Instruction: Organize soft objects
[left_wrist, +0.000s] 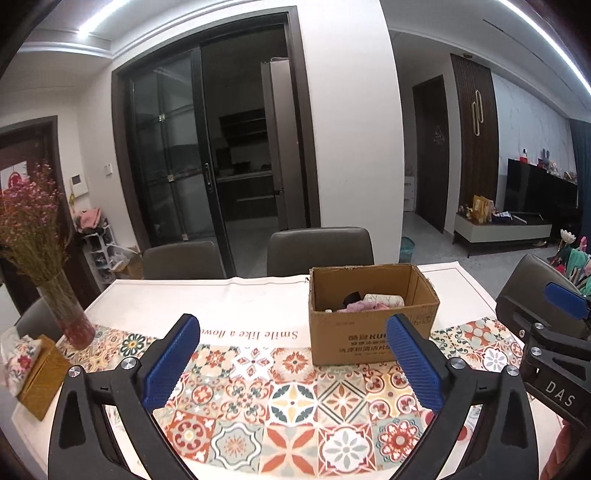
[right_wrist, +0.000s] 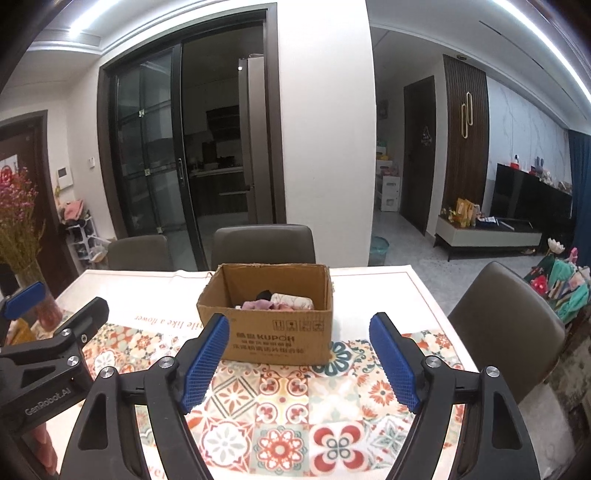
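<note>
Now both my grippers, left (left_wrist: 293, 354) and right (right_wrist: 299, 358), hang spread and empty short of the box (right_wrist: 266, 332), so I'd tuck its soft things (right_wrist: 277, 302) gently.

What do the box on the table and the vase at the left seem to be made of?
Box: plain brown corrugated cardboard, matte, with printed markings and ragged top edges. Vase: apparently clear glass, glossy, with flower stems visible through it and a red tint near the base.
</note>
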